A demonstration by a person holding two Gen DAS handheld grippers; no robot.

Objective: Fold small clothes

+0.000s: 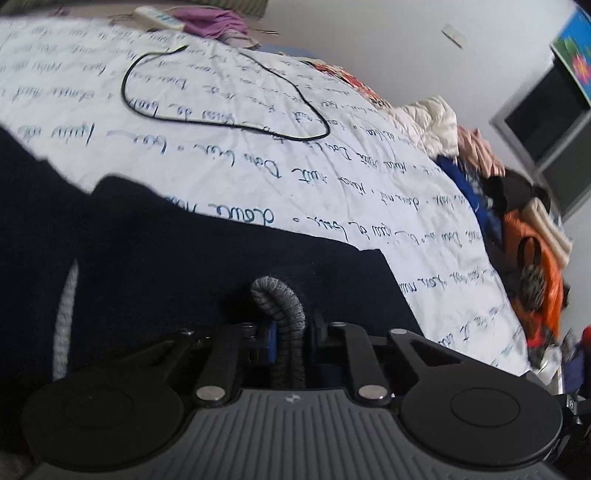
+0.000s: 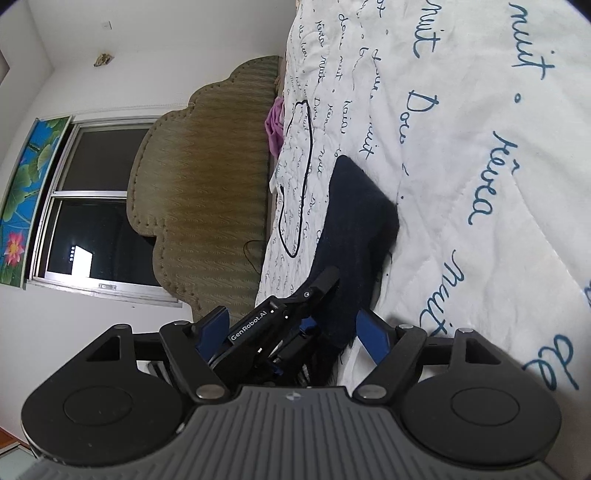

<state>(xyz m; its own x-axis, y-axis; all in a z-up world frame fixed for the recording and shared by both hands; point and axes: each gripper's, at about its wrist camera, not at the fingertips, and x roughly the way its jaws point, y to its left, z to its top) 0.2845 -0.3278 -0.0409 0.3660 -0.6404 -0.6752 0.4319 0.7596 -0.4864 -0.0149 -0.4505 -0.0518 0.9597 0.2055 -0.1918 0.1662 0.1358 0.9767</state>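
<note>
A dark navy knit garment (image 1: 192, 258) with grey ribbed trim (image 1: 280, 306) lies on a white bedspread (image 1: 332, 155) printed with blue handwriting. My left gripper (image 1: 288, 332) is shut on a fold of that grey trim, which bulges up between its fingers. In the right wrist view the same garment (image 2: 354, 221) rises from the bedspread (image 2: 480, 184) toward the left gripper (image 2: 321, 284), which pinches its near edge. My right gripper (image 2: 295, 328) stands open. Its blue pads (image 2: 373, 328) are wide apart on either side of the left gripper and the hanging cloth edge, and do not press on anything.
A black cable (image 1: 221, 96) loops over the far part of the bedspread. Purple cloth (image 1: 218, 22) and a white power strip (image 1: 159, 16) lie near the headboard (image 2: 207, 166). A pile of mixed clothes (image 1: 517, 221) lines one bed edge. A window (image 2: 99, 206) is in the wall.
</note>
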